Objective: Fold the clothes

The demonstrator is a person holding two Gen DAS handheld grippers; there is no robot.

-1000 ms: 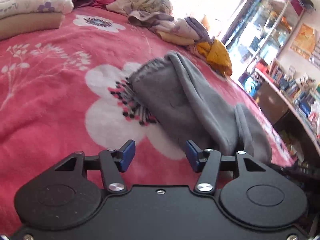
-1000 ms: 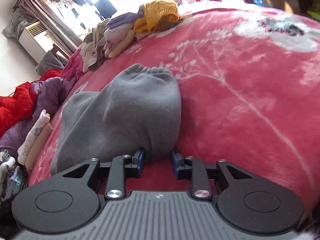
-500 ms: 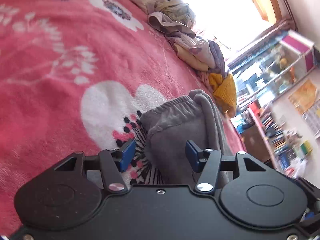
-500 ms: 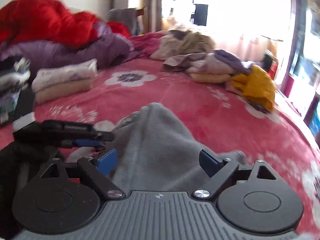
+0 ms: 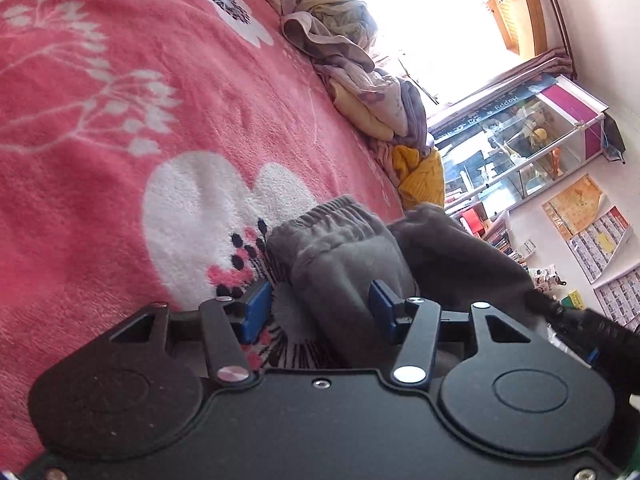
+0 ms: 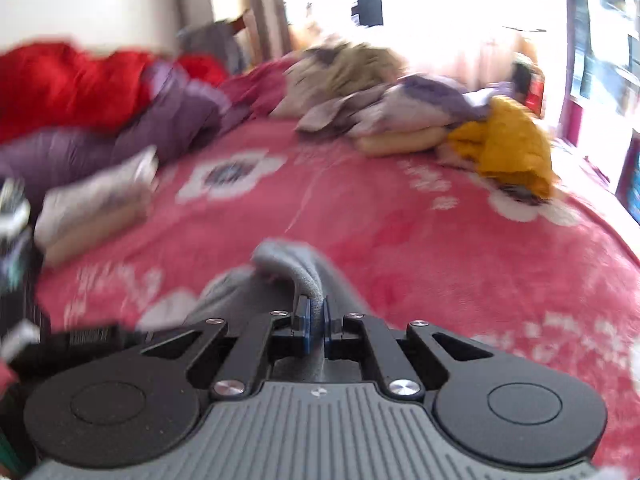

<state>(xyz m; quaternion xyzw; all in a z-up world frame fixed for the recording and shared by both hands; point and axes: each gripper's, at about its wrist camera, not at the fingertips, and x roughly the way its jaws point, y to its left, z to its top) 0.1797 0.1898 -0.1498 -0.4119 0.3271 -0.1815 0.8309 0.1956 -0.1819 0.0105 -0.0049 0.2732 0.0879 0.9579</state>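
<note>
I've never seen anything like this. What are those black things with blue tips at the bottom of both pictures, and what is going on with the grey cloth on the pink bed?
They are hand-held grippers, one in each of a person's hands, each carrying a camera that looks out along its two blue-tipped fingers. One picture comes from the left gripper, whose jaws stand open around the gathered end of a grey garment. The other comes from the right gripper, shut on a fold of that garment. It lies on a pink flowered blanket. Behind it sits a pile of unfolded clothes; folded ones are at the left.
</note>
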